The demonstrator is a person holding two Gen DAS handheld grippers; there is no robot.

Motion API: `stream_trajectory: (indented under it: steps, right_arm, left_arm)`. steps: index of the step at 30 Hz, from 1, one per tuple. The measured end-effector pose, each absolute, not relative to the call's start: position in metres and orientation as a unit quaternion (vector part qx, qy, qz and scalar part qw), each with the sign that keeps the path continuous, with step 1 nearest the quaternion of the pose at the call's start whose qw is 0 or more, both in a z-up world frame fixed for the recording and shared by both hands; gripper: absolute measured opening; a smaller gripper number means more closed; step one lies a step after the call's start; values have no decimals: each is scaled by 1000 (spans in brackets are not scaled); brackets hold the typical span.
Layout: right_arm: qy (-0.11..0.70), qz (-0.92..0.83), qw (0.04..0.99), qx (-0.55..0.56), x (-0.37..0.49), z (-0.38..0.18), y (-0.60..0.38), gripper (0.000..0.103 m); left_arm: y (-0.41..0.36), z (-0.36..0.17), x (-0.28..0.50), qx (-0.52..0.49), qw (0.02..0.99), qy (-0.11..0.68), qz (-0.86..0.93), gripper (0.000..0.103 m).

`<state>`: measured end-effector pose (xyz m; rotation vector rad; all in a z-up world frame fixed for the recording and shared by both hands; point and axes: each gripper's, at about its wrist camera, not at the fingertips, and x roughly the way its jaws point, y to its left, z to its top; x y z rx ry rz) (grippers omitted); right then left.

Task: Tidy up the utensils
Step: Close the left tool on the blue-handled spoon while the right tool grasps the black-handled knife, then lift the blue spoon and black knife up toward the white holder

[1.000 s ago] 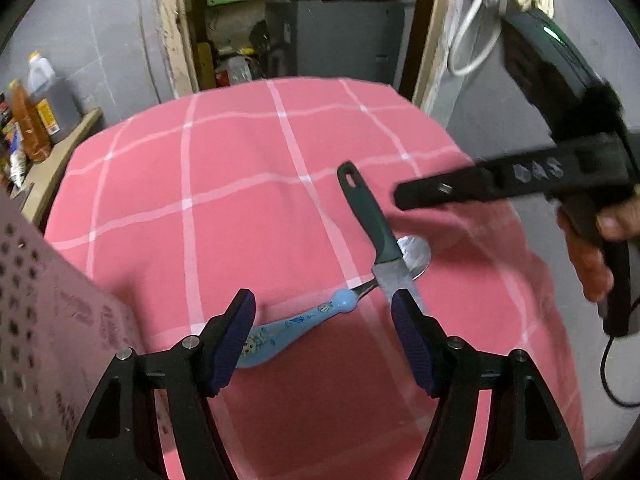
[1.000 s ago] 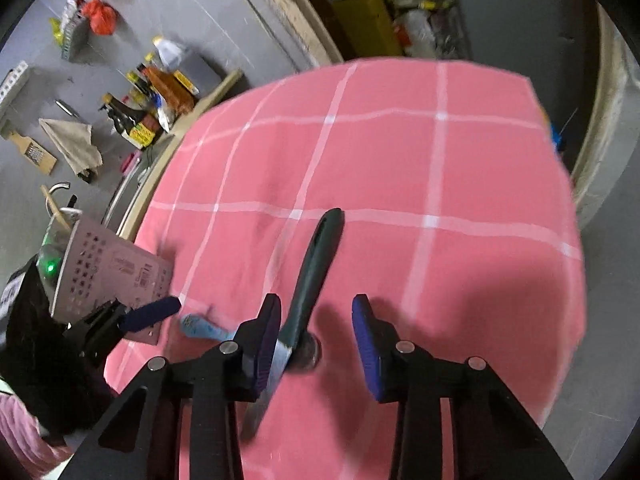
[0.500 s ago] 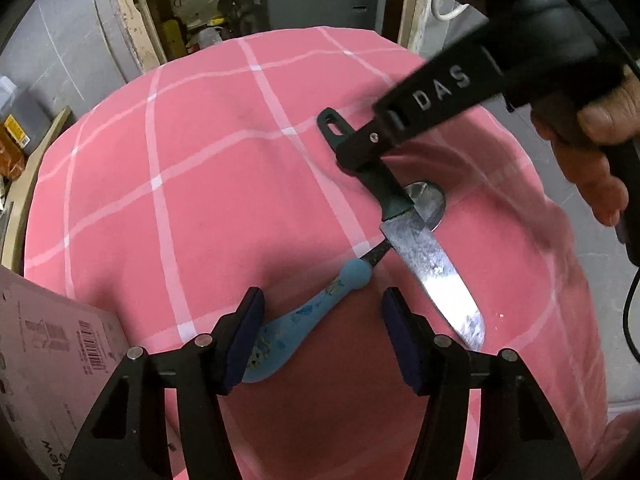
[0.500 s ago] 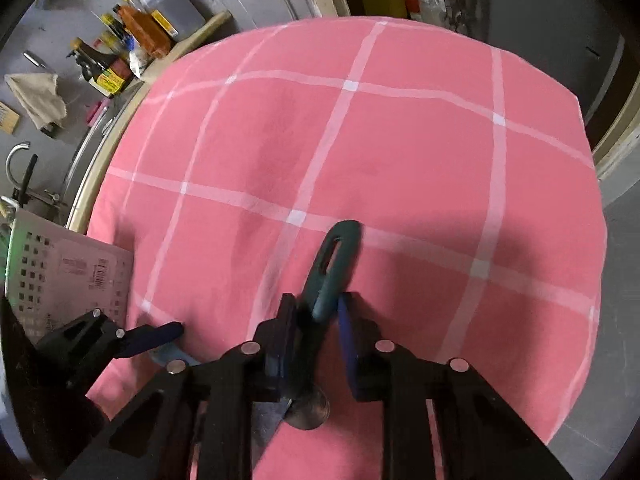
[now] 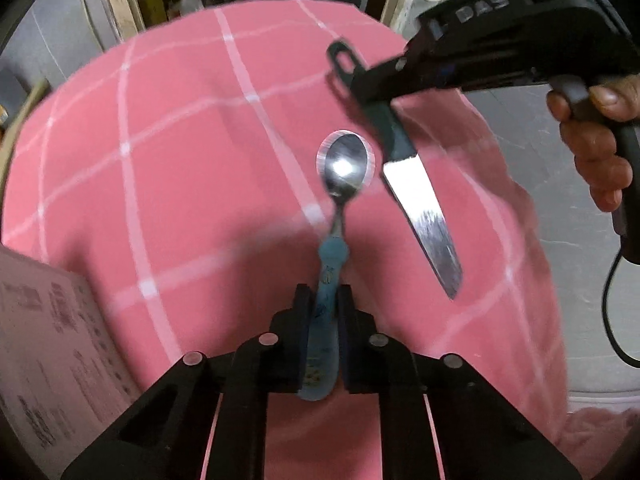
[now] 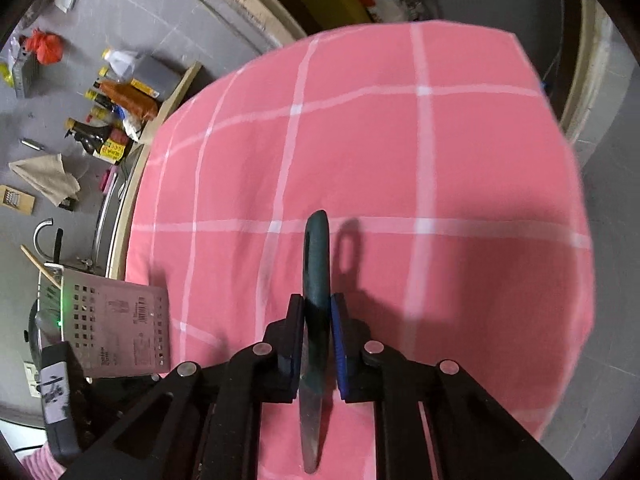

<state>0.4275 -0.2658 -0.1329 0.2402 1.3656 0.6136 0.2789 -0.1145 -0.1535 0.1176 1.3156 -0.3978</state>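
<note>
Step in hand, as I read it: both utensils gripped and lifted, carry-to-holder comes next.

Left gripper is closed tight on the spoon, pads clamping its light-blue printed plastic handle; the metal neck and shiny round bowl stick out forward, seemingly clear of the pink checked tablecloth, over its near-middle part. Some blur here.

Right gripper is closed on the knife, pinching the dark green handle near where the blade starts. The handle's looped end points forward and the steel blade runs back toward the camera, point downward; in the left view it hangs in the air near the cloth's right edge, beside the spoon, not touching it.

Farther left, at the cloth's near-left corner, stands a perforated pinkish holder, likely the target. Next move probably calls for swinging each piece over it, tipping it upright and releasing one at a time, keeping the blade away from the other hand.
</note>
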Motion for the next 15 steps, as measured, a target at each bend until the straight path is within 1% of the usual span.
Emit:
stream_trajectory:
  steps: [3,8,15]
  right_arm:
    - [620,267,729,113,427,-129,-273,13]
    - [643,252,714,118,424,-144,-278,13]
    - [649,249,710,114,419,-153,-275,13]
  left_arm:
    - [-117,-154,286,27,756,628,-181,9]
    - [-116,-152,298,-4,756,631,-175,10]
    - [-121,-151,317,18,739,648,-183,10]
